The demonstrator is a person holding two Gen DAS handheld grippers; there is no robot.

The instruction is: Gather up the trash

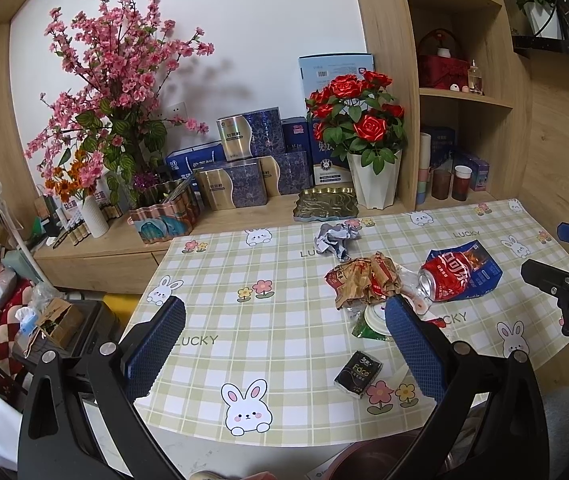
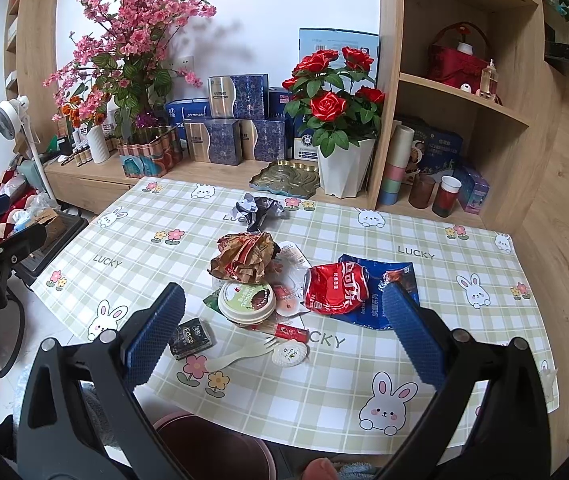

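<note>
Status: collection not yet begun, judging by the litter all lying on the table [image 2: 464,240].

Left claw [image 1: 284,344]: spread wide, nothing held, poised over the near part of the table.
Right claw [image 2: 284,332]: spread wide, nothing held, poised over the near edge.

Landmark: crushed red can [image 2: 334,288], lying on its side near the table's centre.

- Under and behind the can: flattened blue snack bag [image 2: 380,268].
- Left of the can, just beside it: round lidded paper cup [image 2: 246,300].
- Behind-left of the can: crumpled brown food wrapper [image 2: 244,260].
- Further behind: crumpled silver-grey paper ball [image 2: 258,210], well apart.
- In front of the can: red sachet [image 2: 288,332], white plastic fork [image 2: 240,354], small round white lid [image 2: 289,354].
- Front-left of the can: black tissue pack [image 2: 190,338], close to the right claw's left finger.

Remaining: every item listed. Receptacle: dark reddish rim [image 2: 212,424], probably a bin, below the near table edge.
</note>
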